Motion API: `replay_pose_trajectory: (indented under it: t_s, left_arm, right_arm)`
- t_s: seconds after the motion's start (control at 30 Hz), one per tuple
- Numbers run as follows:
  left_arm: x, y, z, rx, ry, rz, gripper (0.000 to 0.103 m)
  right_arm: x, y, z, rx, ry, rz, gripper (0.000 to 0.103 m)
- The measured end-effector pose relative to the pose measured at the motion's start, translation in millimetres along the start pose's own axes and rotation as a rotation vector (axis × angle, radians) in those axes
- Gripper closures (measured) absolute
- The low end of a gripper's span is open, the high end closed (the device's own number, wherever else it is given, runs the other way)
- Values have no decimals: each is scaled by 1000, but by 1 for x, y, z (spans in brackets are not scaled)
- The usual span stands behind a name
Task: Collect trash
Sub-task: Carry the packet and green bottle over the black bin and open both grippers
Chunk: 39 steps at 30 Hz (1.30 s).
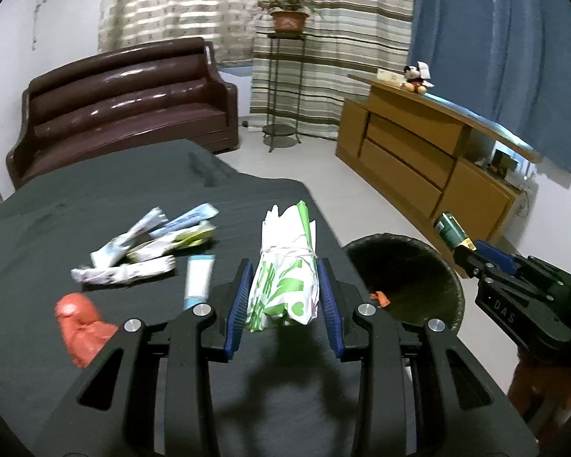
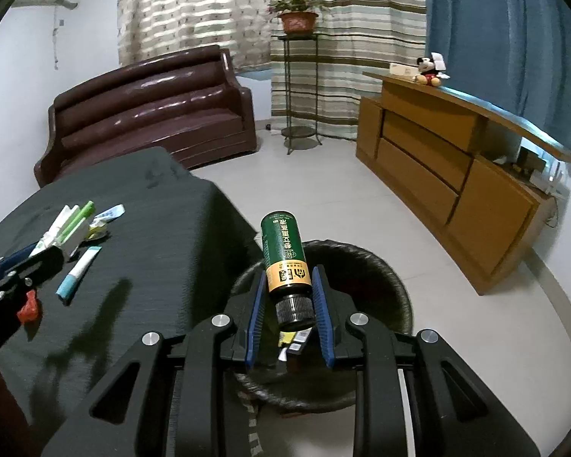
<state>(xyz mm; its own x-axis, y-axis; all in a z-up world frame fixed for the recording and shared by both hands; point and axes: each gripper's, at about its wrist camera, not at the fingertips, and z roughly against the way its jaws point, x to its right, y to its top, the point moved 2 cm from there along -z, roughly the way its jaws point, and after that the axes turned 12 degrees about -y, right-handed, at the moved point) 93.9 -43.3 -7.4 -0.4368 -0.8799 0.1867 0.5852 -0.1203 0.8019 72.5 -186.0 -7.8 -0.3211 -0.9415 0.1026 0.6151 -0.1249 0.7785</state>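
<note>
The left tongs (image 1: 285,297) pinch a white-and-green folded plastic bag tied with a rubber band (image 1: 285,278), held above the dark cloth-covered table (image 1: 95,190). The right tongs (image 2: 289,297) pinch a green bottle with an orange band and black cap (image 2: 285,255), cap toward the camera, over the round dark woven trash basket (image 2: 396,289) on the floor beside the table. Crumpled wrappers (image 1: 148,243), a small white-and-teal tube (image 1: 198,278) and a red plastic scrap (image 1: 80,327) lie on the table.

Green-and-orange bottle (image 2: 285,257), dark tablecloth (image 2: 141,198)
</note>
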Motion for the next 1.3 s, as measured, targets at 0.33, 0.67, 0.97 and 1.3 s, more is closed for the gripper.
replay_pose_trajectory:
  t_s: [0.33, 0.67, 0.97, 1.3]
  left_arm:
    - [35, 1, -32, -30, -23, -52, 69]
    - [53, 3, -57, -52, -22, -79, 69]
    - [64, 9, -74, -63, -13, -90, 69]
    - [71, 7, -94, -97, -6, -105, 69]
  right_arm:
    - [22, -1, -14, -8, -29, -41, 77]
    - [30, 0, -19, -4, -60, -68, 77]
    - [40, -3, -24, -4, -69, -90, 77]
    - [46, -3, -36, -20, -64, -100, 77]
